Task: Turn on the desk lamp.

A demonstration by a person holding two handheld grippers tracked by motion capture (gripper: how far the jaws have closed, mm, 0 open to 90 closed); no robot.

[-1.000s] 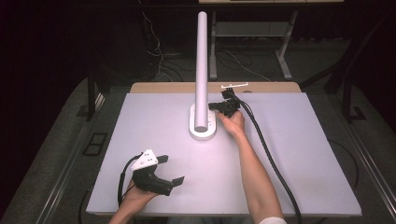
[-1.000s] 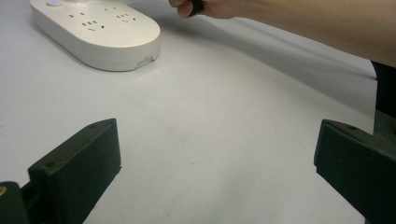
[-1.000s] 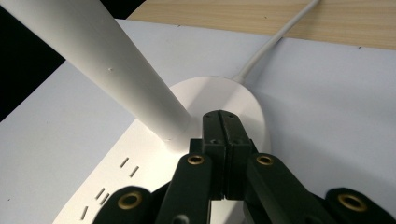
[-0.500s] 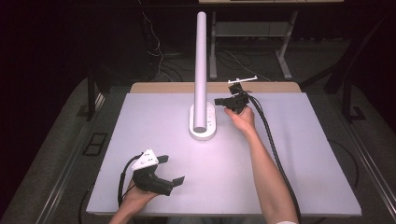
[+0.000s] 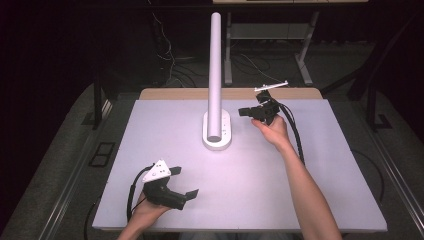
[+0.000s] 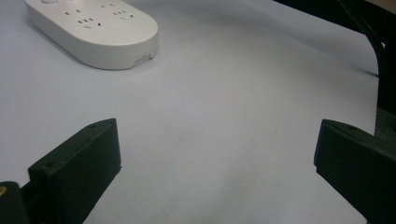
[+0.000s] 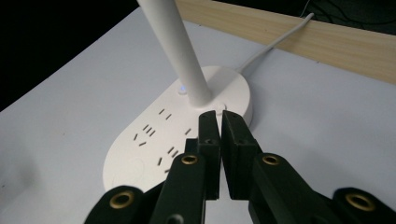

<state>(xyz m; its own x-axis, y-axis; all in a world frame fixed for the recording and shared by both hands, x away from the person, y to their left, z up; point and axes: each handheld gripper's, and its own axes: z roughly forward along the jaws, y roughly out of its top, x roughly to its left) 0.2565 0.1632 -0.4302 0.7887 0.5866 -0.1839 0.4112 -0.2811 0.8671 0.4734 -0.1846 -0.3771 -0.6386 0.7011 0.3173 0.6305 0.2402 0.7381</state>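
Looking at a smooth white plastic socket base (image 5: pixel 218 136), oval with rounded edges, lying flat near the table's (image 5: pixel 310 200) centre. Its top carries small dark outlet slots and a round button. A matte white pole (image 5: pixel 215 75), plain and cylindrical, rises straight up from the base. A thin white cord (image 7: pixel 275 42) runs off toward the raw wooden strip (image 7: pixel 299 39) along the far edge. The table surface is a flat, pale lavender sheet, no texture that I can see.

My right gripper (image 5: pixel 248 112) sits at about 3 o'clock from the base, raised off the sheet, forearm stretched diagonally across the table, wrist bent so the tool points left at the pole. Its black jaws have just been easing apart; in the right gripper view they stand nearly together with only a thin slit, nothing between them, tips just short of the base rim.

My left gripper (image 5: pixel 186 183) is at roughly 7 o'clock from the base, well apart, hand cupped under it near the front edge. Jaws spread wide, empty. It probably rests on the sheet, but I can't confirm contact.
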